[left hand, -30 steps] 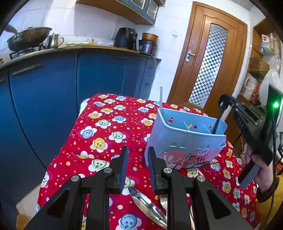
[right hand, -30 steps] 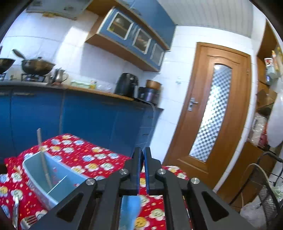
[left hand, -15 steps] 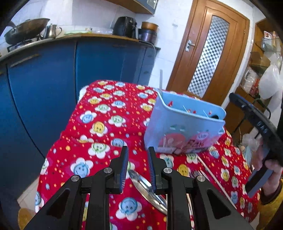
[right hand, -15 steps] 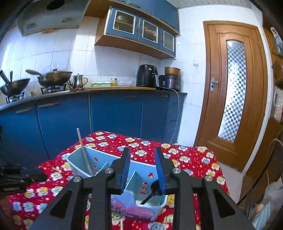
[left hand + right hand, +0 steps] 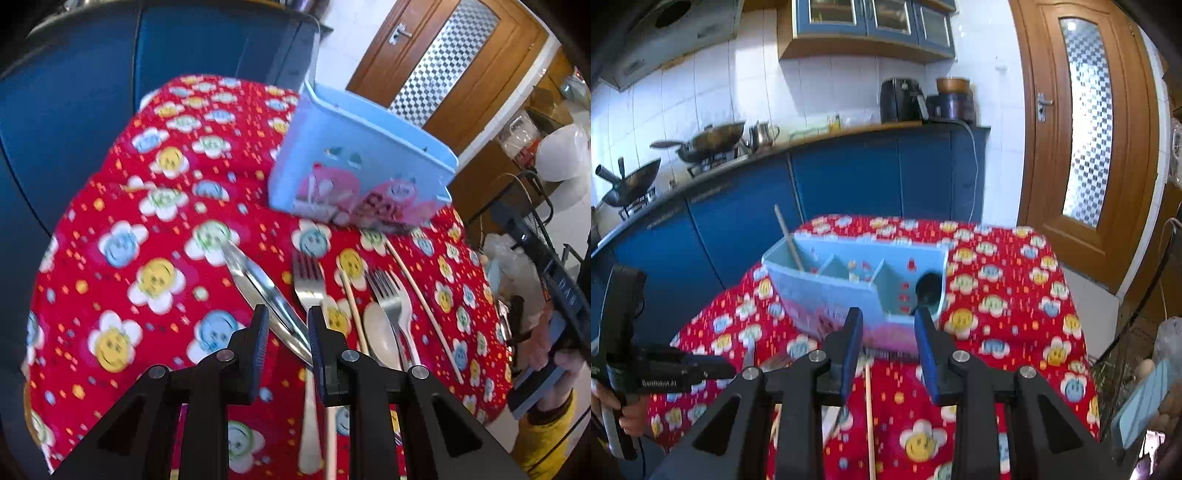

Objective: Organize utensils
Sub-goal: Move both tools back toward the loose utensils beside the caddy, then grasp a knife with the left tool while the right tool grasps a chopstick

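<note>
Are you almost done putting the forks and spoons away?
Not yet. The blue box holds a chopstick and a black spoon. Both grippers, left and right, are open and empty. The knife, forks, spoon and chopsticks are left.

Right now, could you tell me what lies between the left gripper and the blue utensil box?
In the left wrist view, a metal knife lies between the open left gripper and the blue utensil box, on the red tablecloth.
</note>
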`<state>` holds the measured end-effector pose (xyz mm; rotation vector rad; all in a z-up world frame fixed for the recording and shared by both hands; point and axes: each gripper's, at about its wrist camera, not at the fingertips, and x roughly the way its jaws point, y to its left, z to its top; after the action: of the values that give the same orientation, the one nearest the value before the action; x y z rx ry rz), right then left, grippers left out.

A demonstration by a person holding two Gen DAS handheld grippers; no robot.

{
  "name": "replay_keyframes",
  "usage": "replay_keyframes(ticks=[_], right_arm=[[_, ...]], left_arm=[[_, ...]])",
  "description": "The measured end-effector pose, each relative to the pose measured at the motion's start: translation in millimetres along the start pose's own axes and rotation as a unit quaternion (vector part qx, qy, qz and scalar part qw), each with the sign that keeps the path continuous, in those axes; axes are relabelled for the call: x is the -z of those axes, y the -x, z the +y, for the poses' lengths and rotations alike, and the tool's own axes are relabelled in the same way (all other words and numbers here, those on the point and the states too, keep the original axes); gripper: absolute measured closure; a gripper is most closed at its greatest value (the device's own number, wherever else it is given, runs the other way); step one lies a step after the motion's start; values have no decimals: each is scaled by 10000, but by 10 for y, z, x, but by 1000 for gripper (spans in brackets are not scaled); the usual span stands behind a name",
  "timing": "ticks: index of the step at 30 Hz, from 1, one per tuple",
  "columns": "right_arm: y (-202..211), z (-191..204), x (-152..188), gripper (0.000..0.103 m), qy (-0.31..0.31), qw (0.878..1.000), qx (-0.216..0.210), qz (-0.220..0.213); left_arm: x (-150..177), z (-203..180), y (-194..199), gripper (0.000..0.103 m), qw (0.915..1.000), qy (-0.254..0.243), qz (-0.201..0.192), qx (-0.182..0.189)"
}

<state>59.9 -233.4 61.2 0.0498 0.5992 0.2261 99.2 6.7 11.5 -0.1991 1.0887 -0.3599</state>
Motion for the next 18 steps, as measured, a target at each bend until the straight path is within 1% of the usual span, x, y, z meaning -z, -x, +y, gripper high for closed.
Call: replay_keyframes(ticks=[2,4,6,8,11,13,18], right_arm=[[-11,22,75,71,36,9998,-33,218],[-24,35,134,71,38,9991,-93,424],[-52,42,203,71,7,9975,-173,678],[-95,41,257,71,-2,9956,-206,918],[-167,55,345,71,-2,9915,-244,1276],[-214,54,400,71,-25,9887,-280,1470],[-353,24,514,71,-37,9819,-285,1874]], left_arm=[[24,-43,-49,81,9999,2,162,7],[32,-74,-89,81,9996,-4,274,-63],[36,-102,-149,81,9990,15,380,-231],[28,-106,-199,75,9981,77,490,-375],[21,-101,-243,71,9971,147,572,-489],[11,-112,-252,70,9968,179,592,-510],[-52,-153,-306,70,9974,251,572,-354]])
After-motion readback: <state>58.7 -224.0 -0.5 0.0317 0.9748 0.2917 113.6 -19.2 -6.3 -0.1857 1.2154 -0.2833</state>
